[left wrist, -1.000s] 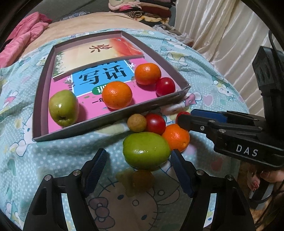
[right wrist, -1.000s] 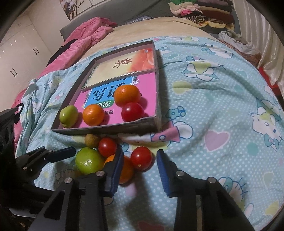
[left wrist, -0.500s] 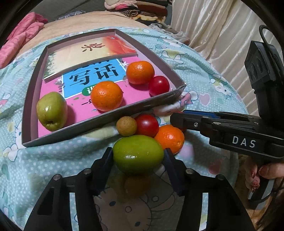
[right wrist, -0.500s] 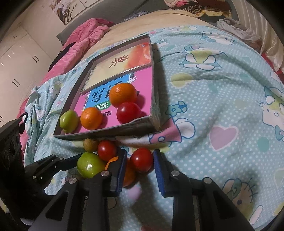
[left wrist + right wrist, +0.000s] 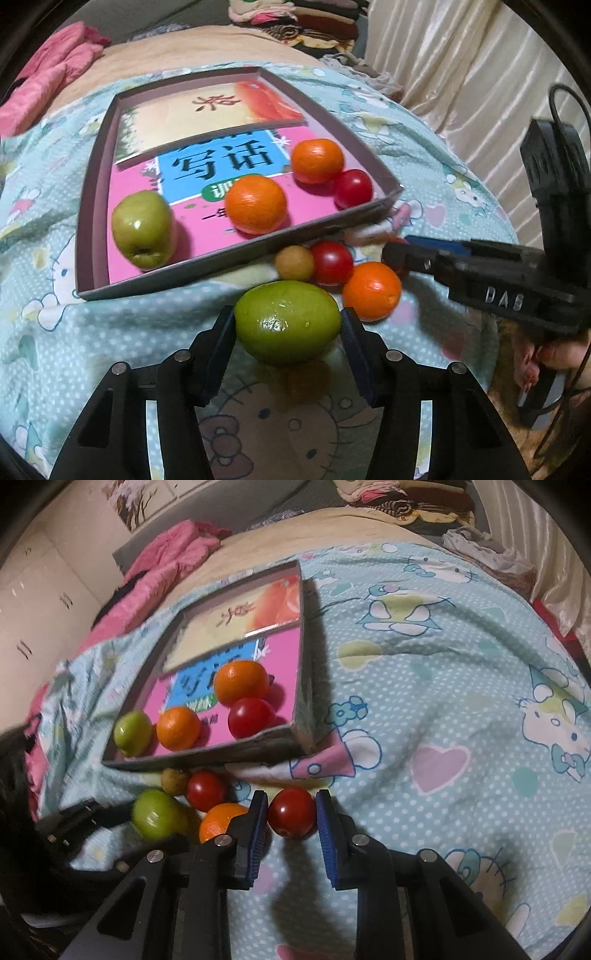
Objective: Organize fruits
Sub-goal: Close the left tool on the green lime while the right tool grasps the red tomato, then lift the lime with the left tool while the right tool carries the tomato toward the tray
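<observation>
My left gripper (image 5: 288, 328) is shut on a large green fruit (image 5: 287, 326), held just above the bedspread in front of the shallow box (image 5: 96, 229). My right gripper (image 5: 291, 814) is shut on a red tomato (image 5: 291, 812); it also shows at the right of the left wrist view (image 5: 480, 273). On the bed beside them lie an orange (image 5: 371, 290), a second red tomato (image 5: 331, 263) and a small brown fruit (image 5: 294, 263). Inside the box sit a green fruit (image 5: 142, 229), two oranges (image 5: 255, 204) (image 5: 317, 160) and a red tomato (image 5: 352, 188).
The box (image 5: 301, 701) lies on a light blue cartoon bedspread (image 5: 443, 664) with printed books as its floor. A pink blanket (image 5: 159, 572) is at the far left. Folded clothes (image 5: 295, 22) are at the back, and curtains (image 5: 480, 74) hang on the right.
Both grippers have closed: the left on the large green fruit, the right on the red tomato. Both views have drawn slightly nearer to the fruit.
</observation>
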